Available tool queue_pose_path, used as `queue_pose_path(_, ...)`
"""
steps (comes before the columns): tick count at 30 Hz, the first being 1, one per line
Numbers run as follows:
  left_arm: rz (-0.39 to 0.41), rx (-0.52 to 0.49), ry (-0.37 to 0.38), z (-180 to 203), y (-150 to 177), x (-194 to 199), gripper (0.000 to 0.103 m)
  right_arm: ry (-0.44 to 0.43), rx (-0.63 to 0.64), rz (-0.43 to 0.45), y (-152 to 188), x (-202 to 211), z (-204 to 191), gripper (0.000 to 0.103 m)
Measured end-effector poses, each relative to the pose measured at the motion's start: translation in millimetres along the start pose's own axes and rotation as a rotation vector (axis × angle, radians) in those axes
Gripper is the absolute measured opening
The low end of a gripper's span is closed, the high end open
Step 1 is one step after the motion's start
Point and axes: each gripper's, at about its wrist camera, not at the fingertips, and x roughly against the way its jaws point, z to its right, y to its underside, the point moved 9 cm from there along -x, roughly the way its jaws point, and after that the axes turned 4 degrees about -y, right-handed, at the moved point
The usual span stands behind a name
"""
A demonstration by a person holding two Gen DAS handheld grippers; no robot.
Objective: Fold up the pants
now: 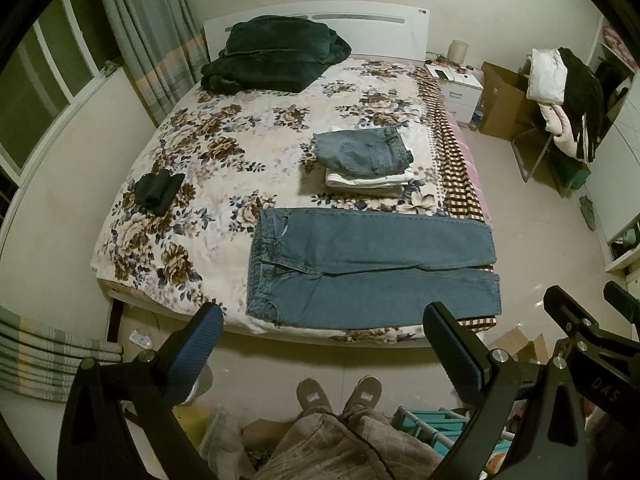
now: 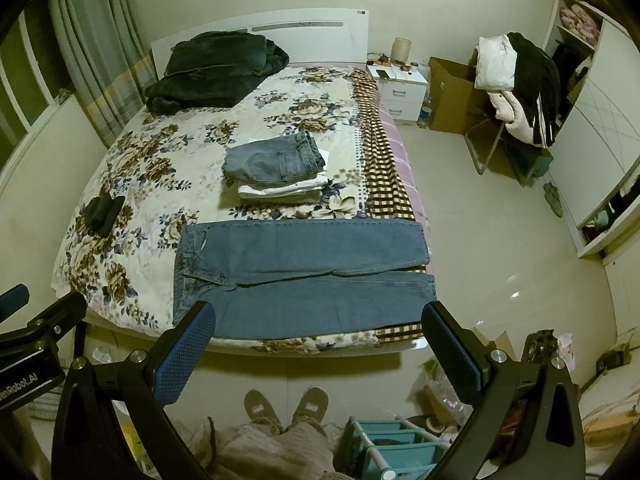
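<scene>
Dim, yellow-green indoor light from overhead; small glare spots on the glossy pale tiled floor [image 2: 516, 284]. Strong fisheye bending w/ black vignette at corners. Centre sharp, edges soft.

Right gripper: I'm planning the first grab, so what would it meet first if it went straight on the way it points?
Probably the blue jeans spread flat across the bed's near edge. The right gripper is open and empty, and nothing shows between its fingers and the near leg, though depth is unclear.
</scene>
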Motion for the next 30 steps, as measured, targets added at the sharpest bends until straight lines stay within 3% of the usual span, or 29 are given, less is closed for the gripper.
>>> queue_pose_path(21,-0.006,-0.001,0.014,11.0,-0.4,-7.0,0.102,0.002,-0.003,-0.004,4.4,0.6,-3.1,0.103)
queue_pose_path(25,-0.006,-0.005,0.026,10.4,0.8,-8.9,0.102,0.011,-0.020,-0.008,-21.8,-10.8,6.0,0.103)
queue_pose_path(30,0.041,0.014,-0.001,-5.8,-24.8,-35.4,0.103,0.032,-0.053,0.002,-34.8,-32.0,6.4,0.103)
